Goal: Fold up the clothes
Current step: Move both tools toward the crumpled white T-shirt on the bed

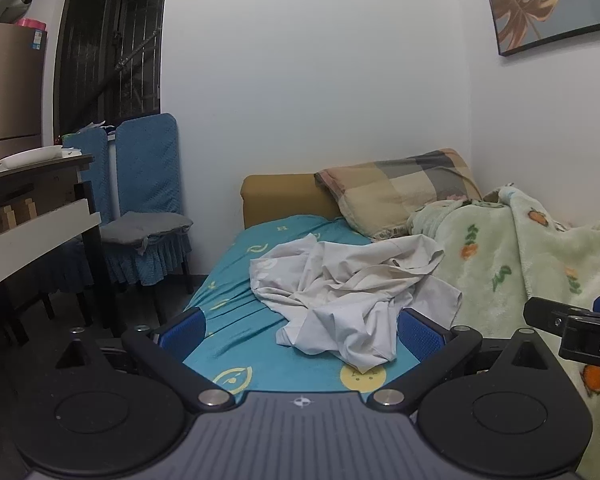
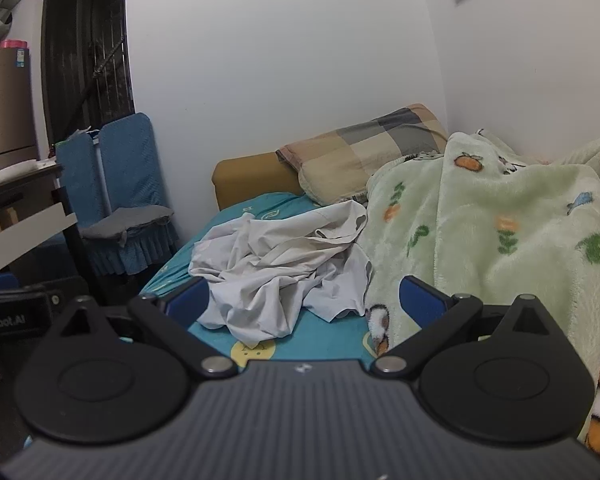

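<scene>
White garment (image 1: pixel 352 288) lies crumpled in a loose heap on the teal bedsheet (image 1: pixel 236 304), about mid-bed, its right edge touching the green fleece blanket (image 1: pixel 512 264) that fills the right side. No flat panel, no squared edge, no stacked layers: as it lies, it is not folded. Which end is collar or hem cannot be told from the bunching; one rounded lobe hangs toward the near edge of the bed. Plaid pillow (image 1: pixel 404 192) sits at the far end against the mustard headboard (image 1: pixel 280 196), just beyond the heap. Left gripper (image 1: pixel 300 332) is held low at the near edge, aimed along the bed, jaws spread wide with nothing between the blue pads (image 1: pixel 182 330); the near lobe of cloth shows in the gap but is not touched. Right gripper (image 2: pixel 304 300) stands likewise parted and empty, offset to the right so that its right finger overlaps the blanket edge. Side-by-side hold, both tongs released and facing the heap, reads as a two-handed stance squared up to the cloth, one tool per side. Blue-covered chair (image 1: pixel 148 208) and a table (image 1: pixel 40 208) stand on the left off the bed, well apart from the work. Judgement: the sheet beside the heap offers the only flat room; the blanket crowds the right.
</scene>
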Demonstrator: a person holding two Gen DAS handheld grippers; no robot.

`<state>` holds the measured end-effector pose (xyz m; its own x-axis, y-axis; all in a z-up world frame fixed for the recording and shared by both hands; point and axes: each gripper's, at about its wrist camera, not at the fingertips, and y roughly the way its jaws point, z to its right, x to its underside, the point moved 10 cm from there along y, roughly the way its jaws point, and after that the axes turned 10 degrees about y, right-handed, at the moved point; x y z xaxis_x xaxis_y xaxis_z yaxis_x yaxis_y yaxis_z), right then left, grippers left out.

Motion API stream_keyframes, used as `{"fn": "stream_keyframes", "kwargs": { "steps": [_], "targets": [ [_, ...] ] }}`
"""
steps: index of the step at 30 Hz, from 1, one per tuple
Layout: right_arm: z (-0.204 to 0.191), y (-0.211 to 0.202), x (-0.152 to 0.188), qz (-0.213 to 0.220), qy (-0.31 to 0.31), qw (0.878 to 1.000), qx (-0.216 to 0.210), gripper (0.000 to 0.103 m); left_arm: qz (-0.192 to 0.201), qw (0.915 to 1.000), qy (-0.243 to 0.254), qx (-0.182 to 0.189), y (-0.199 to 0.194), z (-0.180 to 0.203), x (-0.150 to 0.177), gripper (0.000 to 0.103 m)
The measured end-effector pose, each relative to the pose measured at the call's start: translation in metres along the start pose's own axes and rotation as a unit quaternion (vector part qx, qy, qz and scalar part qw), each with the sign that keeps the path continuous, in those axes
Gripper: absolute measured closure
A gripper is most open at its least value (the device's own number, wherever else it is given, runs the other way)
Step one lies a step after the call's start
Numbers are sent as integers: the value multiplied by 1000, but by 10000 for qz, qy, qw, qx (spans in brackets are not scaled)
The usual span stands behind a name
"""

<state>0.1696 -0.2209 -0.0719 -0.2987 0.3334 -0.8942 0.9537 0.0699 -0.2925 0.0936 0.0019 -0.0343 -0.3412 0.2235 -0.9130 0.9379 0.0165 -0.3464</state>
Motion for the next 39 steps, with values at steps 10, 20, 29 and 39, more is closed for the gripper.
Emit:
{"fn": "stream_keyframes", "kwargs": {
  "steps": [10,20,29,39],
  "targets": [
    [0,-5,-3,70,-29,10000,-48,0,52,10000,78,-30,-3,-5,-2,0],
    [0,-6,1,64,-19,9999,-114,0,337,9989,149,-289,-16,-2,0,0],
    [4,-11,-3,198,53,9997,-103,0,384,9986,239,-258,-17,10,3,0],
    [9,-19,-57,739,861,9934,177,0,540,9972,267,-450,-9,5,-7,0]
  ]
}}
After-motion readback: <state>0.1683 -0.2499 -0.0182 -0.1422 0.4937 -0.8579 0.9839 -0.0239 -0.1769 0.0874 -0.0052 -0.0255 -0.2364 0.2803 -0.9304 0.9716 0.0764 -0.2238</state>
